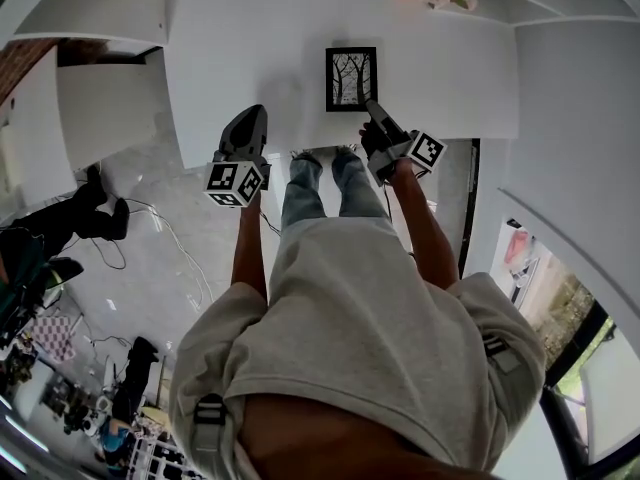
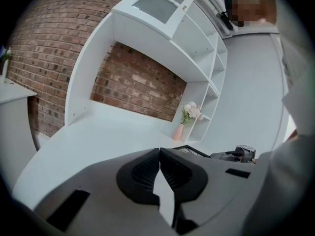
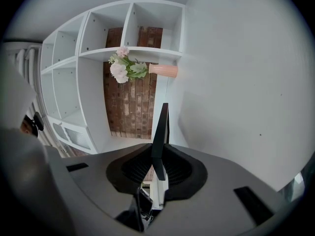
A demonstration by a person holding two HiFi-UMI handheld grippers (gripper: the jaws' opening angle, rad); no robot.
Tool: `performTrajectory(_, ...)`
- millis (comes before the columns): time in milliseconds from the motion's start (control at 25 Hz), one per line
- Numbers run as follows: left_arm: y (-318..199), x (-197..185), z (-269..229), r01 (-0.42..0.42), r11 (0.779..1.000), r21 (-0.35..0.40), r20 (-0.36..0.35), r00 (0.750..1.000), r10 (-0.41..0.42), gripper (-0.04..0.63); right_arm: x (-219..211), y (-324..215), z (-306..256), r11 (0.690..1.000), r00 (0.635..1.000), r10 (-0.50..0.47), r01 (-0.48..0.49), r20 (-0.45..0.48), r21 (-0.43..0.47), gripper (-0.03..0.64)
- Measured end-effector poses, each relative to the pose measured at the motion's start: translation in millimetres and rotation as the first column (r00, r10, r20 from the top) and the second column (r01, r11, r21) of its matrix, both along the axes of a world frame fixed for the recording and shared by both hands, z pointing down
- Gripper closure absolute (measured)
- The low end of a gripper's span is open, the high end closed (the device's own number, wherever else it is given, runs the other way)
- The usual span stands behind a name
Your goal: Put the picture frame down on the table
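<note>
One black rectangular picture frame [image 1: 351,78] pinched by right gripper [image 1: 372,111], roomy white table [image 1: 240,48] around; left gripper [image 1: 247,118] pressed together; table contact unclear.

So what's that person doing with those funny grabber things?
A person holds a gripper in each hand. The right gripper is clamped on the edge of a black picture frame, flat over the white table. Whether it touches yet isn't clear. The left gripper is shut and empty.
</note>
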State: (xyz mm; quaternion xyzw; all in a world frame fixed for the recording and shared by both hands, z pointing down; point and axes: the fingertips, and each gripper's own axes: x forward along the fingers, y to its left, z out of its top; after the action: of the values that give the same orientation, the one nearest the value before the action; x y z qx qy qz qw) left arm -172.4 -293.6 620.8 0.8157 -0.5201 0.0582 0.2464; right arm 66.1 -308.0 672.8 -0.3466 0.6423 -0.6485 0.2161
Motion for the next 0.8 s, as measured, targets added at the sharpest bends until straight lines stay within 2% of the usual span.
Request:
performTrajectory(280, 26, 20, -4, 0.009, 1.000, -0.007, -0.004, 1.000, -0.009, 0.578, 9, -4, -8, 1.000, 1.000, 0.001, -0.001, 0.011, 0.016, 0.529)
performTrajectory(480, 12, -13, 9, 0.032, 0.999, -0.020, -0.014, 0.999, -0.032, 0.578, -32, -54, -8, 0.999, 1.000, -0.011, 0.011, 0.015, 0.051, 0.529)
performTrajectory(800, 11, -26, 15, 0.043, 0.999, -0.028, -0.024, 0.999, -0.044, 0.578, -66, -112, -28, 0.991, 0.999, -0.037, 0.034, 0.022, 0.129, 0.529)
